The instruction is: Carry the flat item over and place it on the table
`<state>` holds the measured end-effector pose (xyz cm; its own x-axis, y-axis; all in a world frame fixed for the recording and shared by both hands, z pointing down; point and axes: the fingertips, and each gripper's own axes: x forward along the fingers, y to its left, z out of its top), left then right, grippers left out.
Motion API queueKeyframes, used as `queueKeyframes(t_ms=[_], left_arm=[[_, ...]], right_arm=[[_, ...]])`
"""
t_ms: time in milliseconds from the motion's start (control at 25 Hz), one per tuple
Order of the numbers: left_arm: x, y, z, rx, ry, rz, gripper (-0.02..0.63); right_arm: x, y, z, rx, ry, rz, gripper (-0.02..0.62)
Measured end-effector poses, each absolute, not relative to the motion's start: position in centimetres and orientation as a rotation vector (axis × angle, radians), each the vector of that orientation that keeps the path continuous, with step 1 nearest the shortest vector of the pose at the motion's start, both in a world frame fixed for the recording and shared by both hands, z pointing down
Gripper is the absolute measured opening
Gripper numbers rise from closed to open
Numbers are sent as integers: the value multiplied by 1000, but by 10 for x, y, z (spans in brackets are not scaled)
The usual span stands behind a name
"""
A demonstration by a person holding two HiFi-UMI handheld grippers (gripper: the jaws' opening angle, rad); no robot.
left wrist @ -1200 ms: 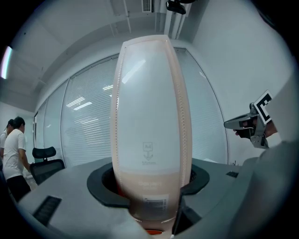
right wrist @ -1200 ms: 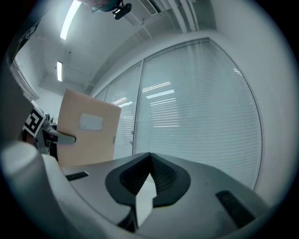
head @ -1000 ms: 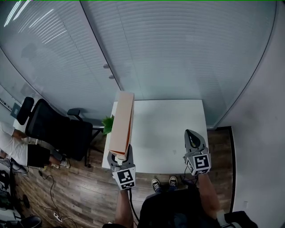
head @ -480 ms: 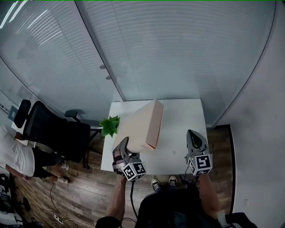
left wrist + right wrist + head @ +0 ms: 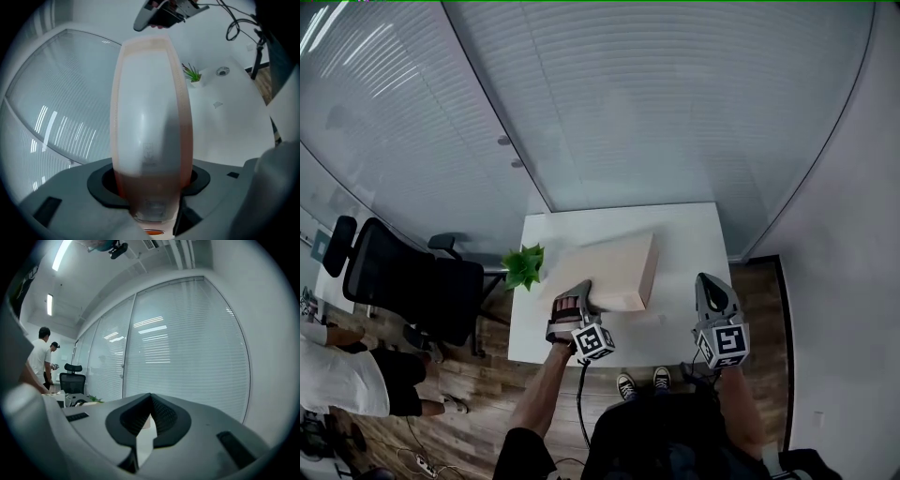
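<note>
Now you are at the set-down step: your left gripper (image 5: 580, 296) is clamped on the near edge of the flat pale-tan cardboard panel (image 5: 617, 272), its jaws held partway apart by the panel's thickness; the panel lies almost flat over the middle of the white square table (image 5: 689, 234), near the small green potted plant (image 5: 523, 266) at the table's left edge; whether its far edge touches the top I cannot tell; your right gripper (image 5: 712, 286) hangs empty over the table's right front corner, jaws together; next, I judge, you need to lower the near edge until the panel rests fully, then spread the left jaws and draw back level so nothing slides
</note>
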<state>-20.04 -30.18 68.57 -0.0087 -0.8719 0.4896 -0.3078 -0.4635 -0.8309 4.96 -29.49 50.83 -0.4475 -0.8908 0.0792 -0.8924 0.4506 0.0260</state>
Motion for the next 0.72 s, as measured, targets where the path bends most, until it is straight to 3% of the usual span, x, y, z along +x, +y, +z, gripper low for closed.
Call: queueKeyframes(t_ms=[720], left_arm=[[-158,-282,770,-1741,931,-1665,295]], right_arm=[[64,-290,513,1647,-2564,67,5]])
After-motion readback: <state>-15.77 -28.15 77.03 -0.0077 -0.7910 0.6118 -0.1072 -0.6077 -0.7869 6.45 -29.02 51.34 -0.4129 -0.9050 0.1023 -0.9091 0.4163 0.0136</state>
